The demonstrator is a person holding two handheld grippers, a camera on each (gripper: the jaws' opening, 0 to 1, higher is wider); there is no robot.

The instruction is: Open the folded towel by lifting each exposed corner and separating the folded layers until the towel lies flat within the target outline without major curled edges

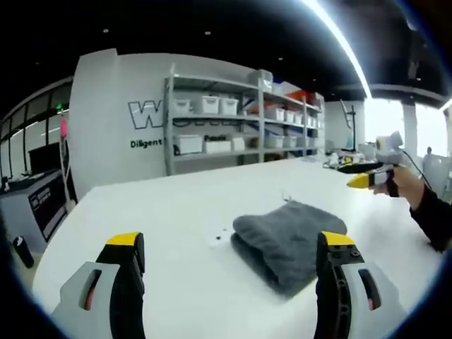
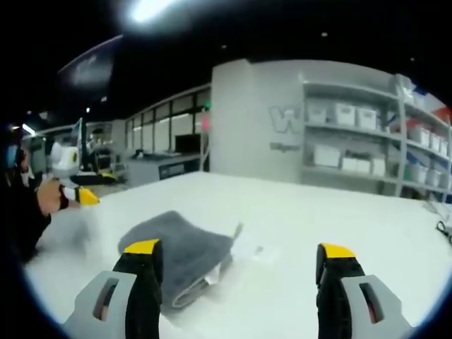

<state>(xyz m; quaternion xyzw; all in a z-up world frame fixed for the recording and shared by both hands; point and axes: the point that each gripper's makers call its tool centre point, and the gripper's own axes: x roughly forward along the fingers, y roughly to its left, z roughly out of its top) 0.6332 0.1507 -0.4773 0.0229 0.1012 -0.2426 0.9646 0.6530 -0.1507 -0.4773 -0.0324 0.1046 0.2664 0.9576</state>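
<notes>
Towel (image 1: pixel 288 240), grey and folded into a thick bundle, lies on a white table (image 1: pixel 176 212), low and right of centre in the left gripper view and low and left of centre in the right gripper view (image 2: pixel 176 254). Left gripper (image 1: pixel 229 244) rises from the bottom of its view with yellow-tipped jaws spread wide and holding nothing; the towel sits between them, close to the right-hand jaw. Right gripper (image 2: pixel 240 254) also has its jaws spread wide, holding nothing, with the towel behind its left-hand jaw. At the right edge of the left gripper view, a person's hand (image 1: pixel 393 182) holds the other gripper above the table. Metal shelves (image 1: pixel 240 120) with white bins stand across the upper middle.
</notes>
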